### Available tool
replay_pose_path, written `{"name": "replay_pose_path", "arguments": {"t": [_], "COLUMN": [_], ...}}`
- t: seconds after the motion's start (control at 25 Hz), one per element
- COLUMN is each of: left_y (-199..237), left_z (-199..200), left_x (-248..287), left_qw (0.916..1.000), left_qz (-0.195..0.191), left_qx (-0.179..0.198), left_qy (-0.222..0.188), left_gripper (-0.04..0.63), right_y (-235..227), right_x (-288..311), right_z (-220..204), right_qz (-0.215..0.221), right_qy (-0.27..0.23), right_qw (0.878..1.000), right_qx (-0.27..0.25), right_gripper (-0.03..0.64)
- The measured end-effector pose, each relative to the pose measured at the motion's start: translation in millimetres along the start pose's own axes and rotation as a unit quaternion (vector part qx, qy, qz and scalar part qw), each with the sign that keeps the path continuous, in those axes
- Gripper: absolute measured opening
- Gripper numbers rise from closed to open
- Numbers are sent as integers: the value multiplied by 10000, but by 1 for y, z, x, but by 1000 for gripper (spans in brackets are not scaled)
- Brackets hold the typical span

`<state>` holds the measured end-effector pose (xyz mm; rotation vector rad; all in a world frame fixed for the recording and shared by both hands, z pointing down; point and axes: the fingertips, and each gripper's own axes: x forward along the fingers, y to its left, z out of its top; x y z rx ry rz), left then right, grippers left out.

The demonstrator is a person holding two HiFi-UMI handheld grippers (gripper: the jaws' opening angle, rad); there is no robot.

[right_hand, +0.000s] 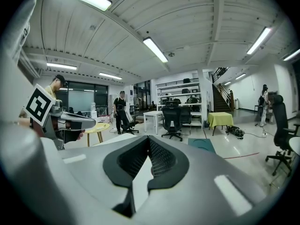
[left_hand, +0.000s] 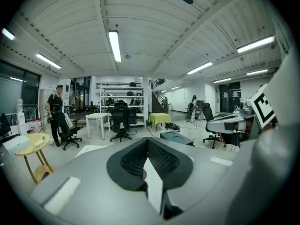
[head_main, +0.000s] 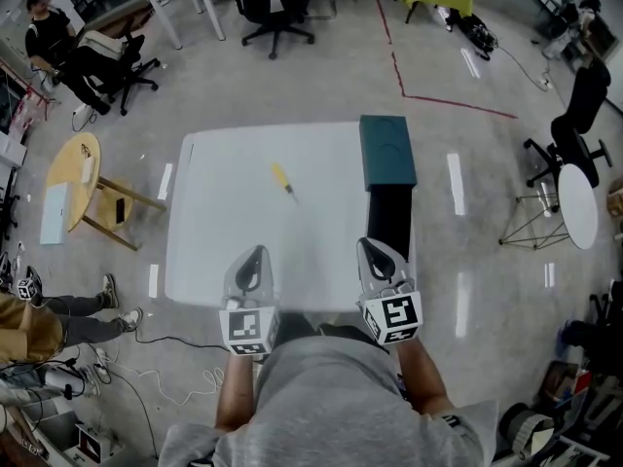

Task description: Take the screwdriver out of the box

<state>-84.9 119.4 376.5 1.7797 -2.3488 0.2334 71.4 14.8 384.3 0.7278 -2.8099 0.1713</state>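
A yellow-handled screwdriver (head_main: 283,180) lies loose on the white table (head_main: 214,232), left of the teal box (head_main: 387,151). The box stands at the table's far right corner with its lid down. It also shows far ahead as the box (left_hand: 177,138) in the left gripper view and the box (right_hand: 202,145) in the right gripper view. My left gripper (head_main: 253,253) and right gripper (head_main: 372,244) hover side by side over the table's near edge. Both are shut and hold nothing. The left gripper (left_hand: 147,142) and right gripper (right_hand: 150,142) hide the screwdriver in their own views.
A black panel (head_main: 389,217) runs along the table's right side below the box. A round wooden side table (head_main: 78,168) stands to the left. Office chairs (head_main: 277,8) and a seated person (head_main: 58,47) are at the back. A white round table (head_main: 576,207) stands at the right.
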Motion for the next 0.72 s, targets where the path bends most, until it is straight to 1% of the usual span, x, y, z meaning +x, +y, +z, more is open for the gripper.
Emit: {"name": "replay_pose_path", "arguments": {"t": [0.72], "left_y": [-4], "left_z": [-2], "left_x": [1], "left_qw": [10000], "left_qz": [38], "left_qx": [-13], "left_qy": [50], "left_gripper": [11], "right_y": [0], "right_x": [3], "right_z": [-2], "right_qz": [71], "right_qy": [15], "right_qw": [9999], "right_qx": [-90], "right_gripper": [3]}}
